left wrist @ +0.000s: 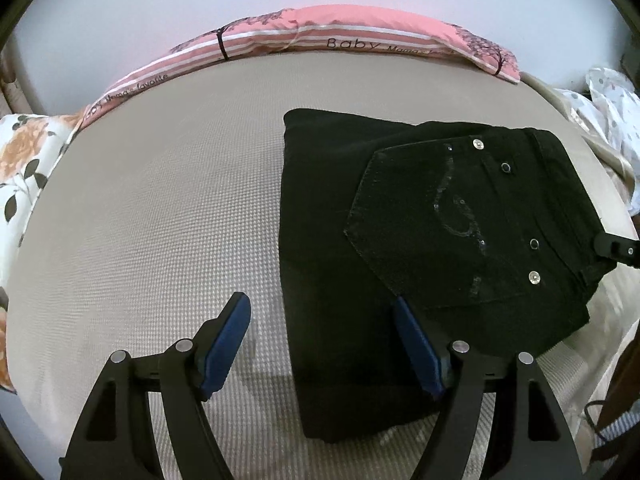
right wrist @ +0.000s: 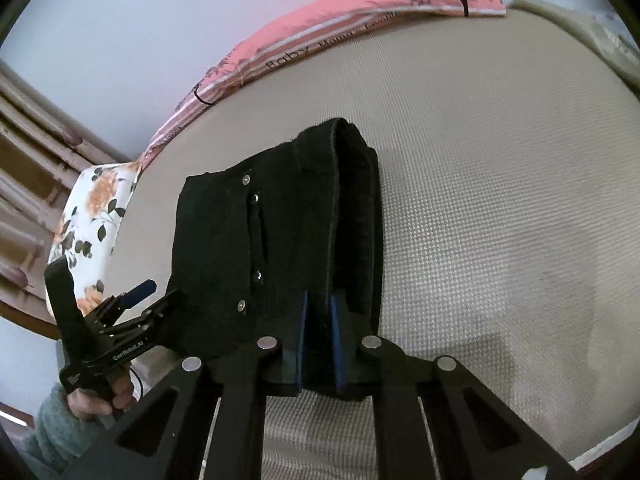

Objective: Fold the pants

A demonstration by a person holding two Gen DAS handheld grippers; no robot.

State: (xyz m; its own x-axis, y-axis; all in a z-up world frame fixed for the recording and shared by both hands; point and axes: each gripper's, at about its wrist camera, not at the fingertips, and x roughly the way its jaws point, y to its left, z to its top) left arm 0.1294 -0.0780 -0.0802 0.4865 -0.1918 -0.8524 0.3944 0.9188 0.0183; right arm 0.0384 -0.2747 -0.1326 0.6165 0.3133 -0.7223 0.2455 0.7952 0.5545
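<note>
gripping waistband edge of black pants [right wrist: 280,240], right claw [right wrist: 318,344] clamped shut; thick denim, heavy, floppy. left claw [left wrist: 320,344] wide open, empty.

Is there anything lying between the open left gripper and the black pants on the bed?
Nothing visible. The left gripper hangs open at the near edge of the folded pants, with only bare mattress beside them. The right gripper already pinches the waistband end.

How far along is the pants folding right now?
Mostly done: the black pants lie in a compact stack on the bed. In hand: the right gripper clamps the waistband end, the left gripper open beside them. Left: release and tidy, probably.
</note>
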